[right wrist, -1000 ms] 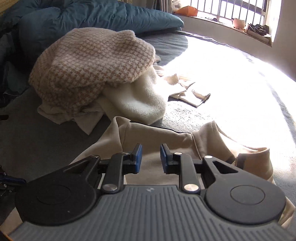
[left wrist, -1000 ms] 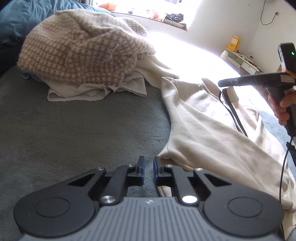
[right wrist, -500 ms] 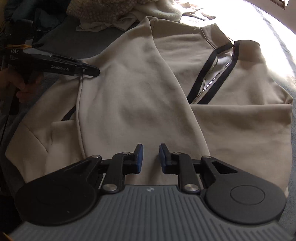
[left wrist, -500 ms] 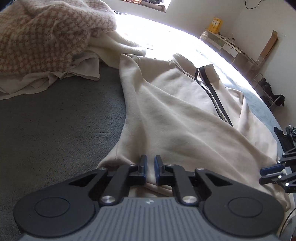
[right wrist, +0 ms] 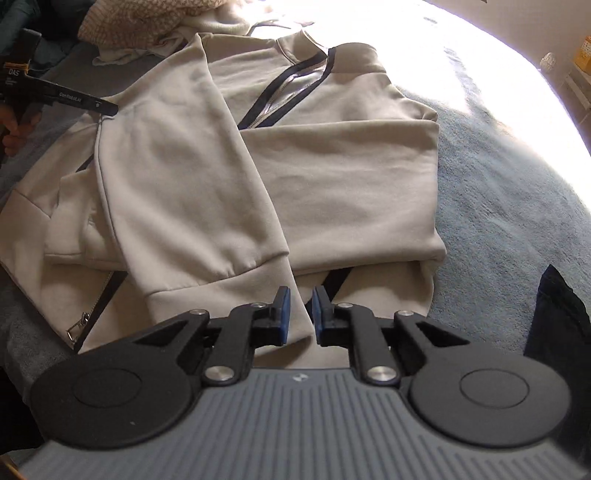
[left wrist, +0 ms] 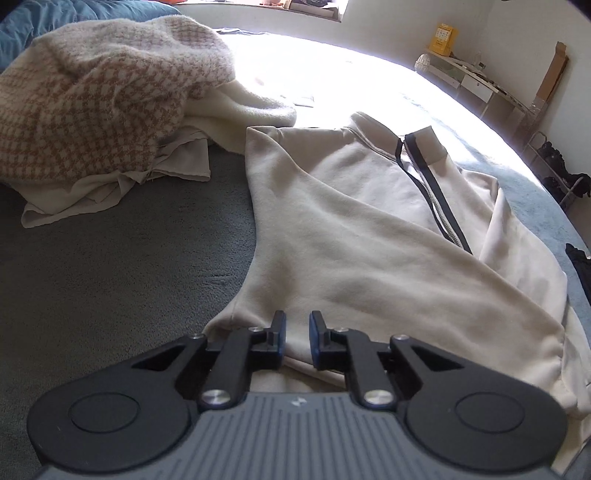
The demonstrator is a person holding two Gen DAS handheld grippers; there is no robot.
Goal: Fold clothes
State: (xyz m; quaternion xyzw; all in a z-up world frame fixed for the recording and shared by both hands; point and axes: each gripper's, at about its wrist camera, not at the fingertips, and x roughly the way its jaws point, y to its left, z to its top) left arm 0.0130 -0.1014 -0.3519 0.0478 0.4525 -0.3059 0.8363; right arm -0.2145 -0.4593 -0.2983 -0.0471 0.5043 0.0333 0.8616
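The sweatshirt lies flat on the bed, both sleeves folded across its body, the left sleeve over the right sleeve. The zipper runs down from the collar. The heap of clothes sits behind and left of the sweatshirt. A shelf, possibly a low cabinet, stands beyond the bed at far right.

Ahead of the claw, hard sunlight whitens the far grey bedcover. A window ledge runs along the far wall. To the right stand a white wall, low shelf and yellow box.
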